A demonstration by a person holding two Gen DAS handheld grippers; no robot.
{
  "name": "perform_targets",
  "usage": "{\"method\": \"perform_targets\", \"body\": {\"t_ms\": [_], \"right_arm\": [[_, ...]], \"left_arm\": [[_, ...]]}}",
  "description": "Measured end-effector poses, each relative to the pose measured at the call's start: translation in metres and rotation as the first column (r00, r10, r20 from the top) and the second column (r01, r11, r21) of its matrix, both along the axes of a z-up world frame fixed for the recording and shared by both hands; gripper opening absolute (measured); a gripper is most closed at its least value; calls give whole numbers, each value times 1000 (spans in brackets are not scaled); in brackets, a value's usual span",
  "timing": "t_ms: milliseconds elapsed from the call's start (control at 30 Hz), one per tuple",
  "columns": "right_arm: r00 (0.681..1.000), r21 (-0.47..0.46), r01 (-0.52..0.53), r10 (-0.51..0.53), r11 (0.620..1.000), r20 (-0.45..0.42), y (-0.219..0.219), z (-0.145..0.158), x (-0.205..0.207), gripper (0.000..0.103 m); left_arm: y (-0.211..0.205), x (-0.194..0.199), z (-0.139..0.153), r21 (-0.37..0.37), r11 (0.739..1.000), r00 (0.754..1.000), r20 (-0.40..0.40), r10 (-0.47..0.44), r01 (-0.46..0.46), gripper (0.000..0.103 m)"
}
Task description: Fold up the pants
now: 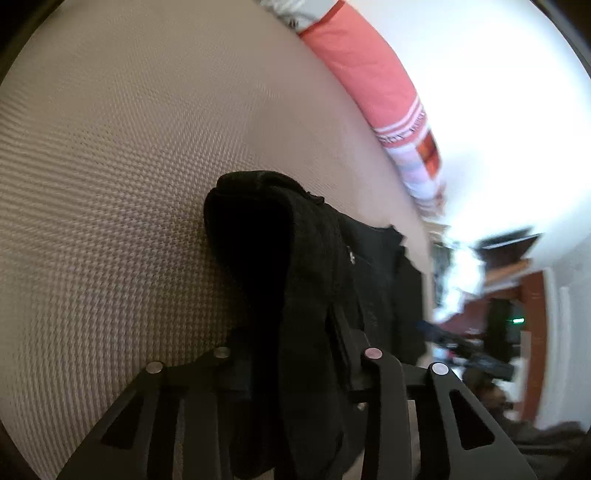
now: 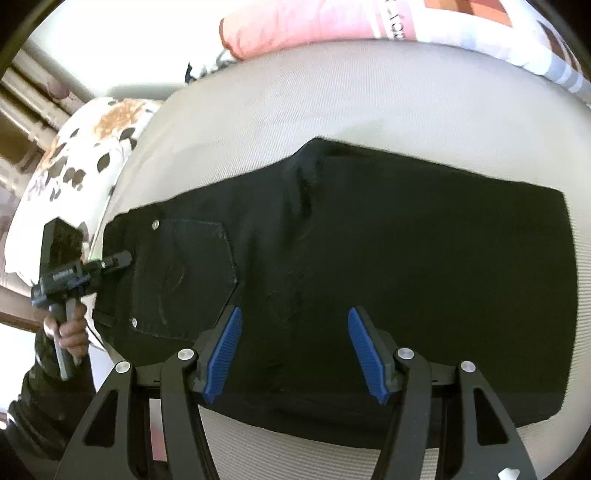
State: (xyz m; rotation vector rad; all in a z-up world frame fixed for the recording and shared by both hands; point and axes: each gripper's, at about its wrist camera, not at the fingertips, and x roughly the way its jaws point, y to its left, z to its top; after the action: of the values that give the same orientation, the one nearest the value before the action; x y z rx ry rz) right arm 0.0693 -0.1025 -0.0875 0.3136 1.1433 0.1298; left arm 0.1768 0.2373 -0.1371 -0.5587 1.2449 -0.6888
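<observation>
Black pants (image 2: 351,251) lie folded flat across a beige textured bed, back pocket up at their left end. My right gripper (image 2: 293,343) is open, its blue pads (image 2: 225,350) hovering over the pants' near edge. My left gripper (image 1: 291,362) is shut on a bunched edge of the pants (image 1: 280,258) and lifts it off the bed. In the right wrist view the left gripper (image 2: 122,258) shows at the pants' waistband end, held by a hand.
A pink and white pillow (image 1: 369,74) lies along the far side of the bed (image 1: 129,166); it also shows in the right wrist view (image 2: 314,26). A floral pillow (image 2: 85,155) sits at the bed's left end. Furniture (image 1: 498,295) stands beyond the bed.
</observation>
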Motion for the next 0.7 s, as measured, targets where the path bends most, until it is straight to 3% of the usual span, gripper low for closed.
{"method": "perform_targets", "body": {"t_ms": [67, 167, 433, 700], "right_arm": [[999, 10, 28, -29, 1000, 20, -13, 6, -4, 58], [995, 31, 79, -81, 996, 59, -36, 15, -11, 58], [967, 73, 184, -194, 980, 163, -99, 42, -41, 58], [926, 114, 266, -287, 957, 244, -156, 58, -78, 58]], "left_arm": [[-12, -10, 14, 114, 993, 999, 44, 31, -36, 31], [-23, -16, 33, 172, 982, 996, 46, 74, -81, 27], [-57, -39, 89, 113, 982, 989, 42, 145, -149, 18], [-159, -48, 128, 90, 991, 993, 72, 89, -96, 17]]}}
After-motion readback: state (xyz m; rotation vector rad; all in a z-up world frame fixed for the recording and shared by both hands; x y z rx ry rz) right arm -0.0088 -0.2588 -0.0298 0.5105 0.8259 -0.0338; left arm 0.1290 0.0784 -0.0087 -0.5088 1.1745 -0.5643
